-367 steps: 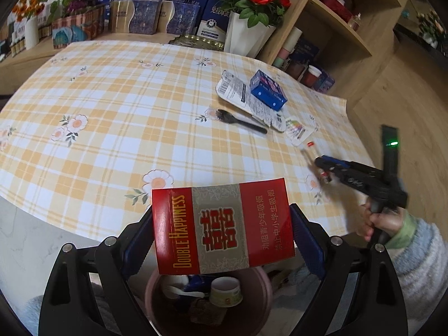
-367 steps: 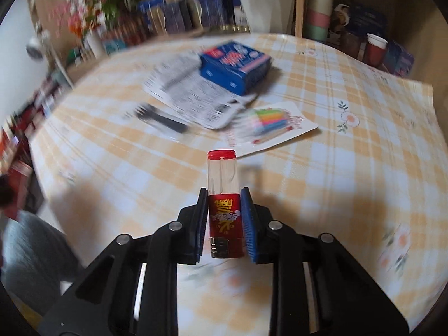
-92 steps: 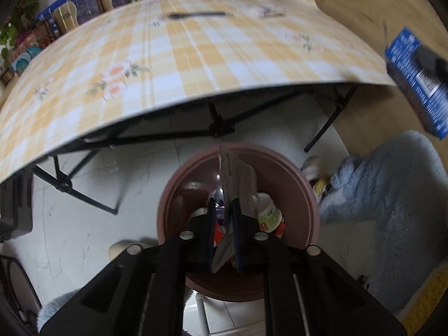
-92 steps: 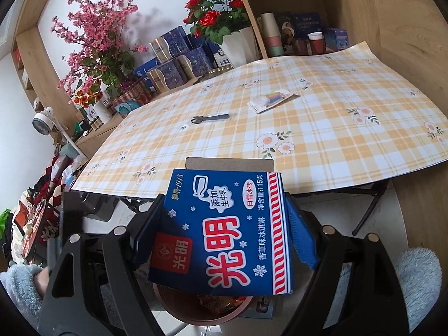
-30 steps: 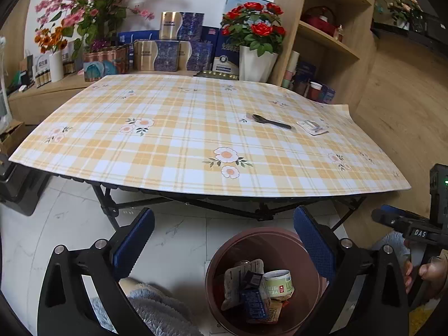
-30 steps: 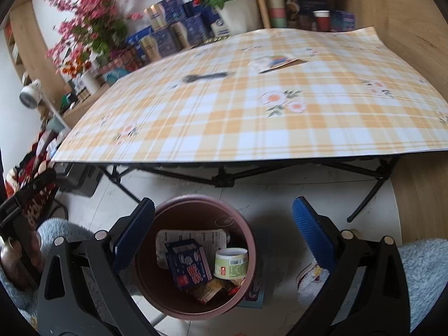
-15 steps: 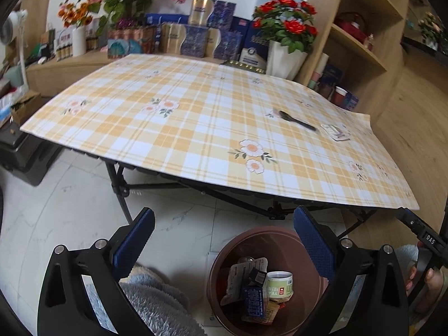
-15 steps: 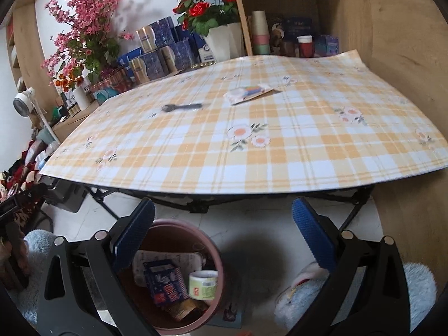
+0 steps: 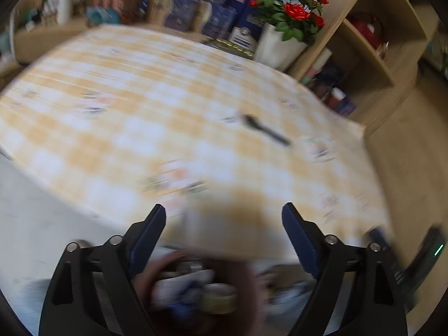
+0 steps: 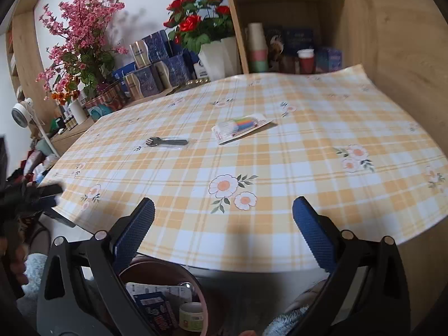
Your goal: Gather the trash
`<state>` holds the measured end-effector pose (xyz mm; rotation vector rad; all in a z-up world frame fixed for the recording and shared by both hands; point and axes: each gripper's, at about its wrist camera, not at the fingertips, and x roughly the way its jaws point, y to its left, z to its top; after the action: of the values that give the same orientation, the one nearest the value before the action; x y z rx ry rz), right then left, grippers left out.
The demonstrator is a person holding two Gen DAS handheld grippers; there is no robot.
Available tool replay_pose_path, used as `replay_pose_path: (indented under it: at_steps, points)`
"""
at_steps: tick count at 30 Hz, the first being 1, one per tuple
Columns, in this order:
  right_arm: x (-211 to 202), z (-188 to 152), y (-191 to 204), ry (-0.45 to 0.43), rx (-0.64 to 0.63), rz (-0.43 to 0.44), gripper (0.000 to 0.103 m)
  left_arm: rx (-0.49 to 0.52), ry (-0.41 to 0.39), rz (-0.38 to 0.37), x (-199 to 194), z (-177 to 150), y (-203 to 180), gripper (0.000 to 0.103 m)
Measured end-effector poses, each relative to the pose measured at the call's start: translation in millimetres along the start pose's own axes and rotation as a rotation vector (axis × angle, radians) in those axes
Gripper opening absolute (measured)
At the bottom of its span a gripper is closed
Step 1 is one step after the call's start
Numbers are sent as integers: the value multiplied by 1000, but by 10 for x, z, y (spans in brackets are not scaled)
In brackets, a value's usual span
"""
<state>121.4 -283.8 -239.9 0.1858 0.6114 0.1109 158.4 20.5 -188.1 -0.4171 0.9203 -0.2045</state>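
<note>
A black plastic fork and a flat white packet with coloured stripes lie on the yellow checked tablecloth. The left wrist view is blurred; there the fork and the packet sit at the far right. A brown bin with a blue carton, a paper sheet and a small cup stands on the floor below the table's near edge. My right gripper stands open and empty above the table edge. My left gripper holds nothing and its jaws are closing.
Red roses in a white pot, pink blossoms and blue gift boxes line the back. A wooden shelf unit with cups stands at the right. A fluffy light-blue sleeve shows low at the left.
Both grippers have swung from over the bin toward the table, so the cloth now fills each view. The left view has gone blurred and its jaws stand narrower. The right jaws are unchanged.
</note>
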Motion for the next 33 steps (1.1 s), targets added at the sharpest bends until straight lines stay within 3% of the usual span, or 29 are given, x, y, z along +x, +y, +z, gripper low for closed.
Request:
replay_pose_path:
  at_steps: [4, 9, 15, 17, 20, 26, 29, 33]
  points:
    - [94, 110, -54, 29, -5, 0, 97, -118, 87, -61, 494, 285, -270, 62]
    - [46, 279, -163, 13, 1, 43, 97, -97, 122, -41, 1082, 601, -638, 61]
    - [7, 390, -433, 2, 20, 7, 97, -150, 134, 37, 1554, 923, -638, 61]
    - [0, 417, -543, -2, 44, 12, 97, -100, 133, 75, 1659, 979, -700, 61]
    - [-6, 441, -645, -3, 59, 18, 97, 76, 113, 157, 1792, 982, -932, 61]
    - [81, 421, -701, 34, 61, 0, 97, 267, 93, 177, 1953, 920, -1204, 61]
    - [131, 402, -692, 52, 71, -2, 97, 334, 85, 200, 2025, 905, -1289, 61]
    - [188, 392, -640, 69, 69, -8, 97, 325, 75, 215, 2112, 978, -1316, 61]
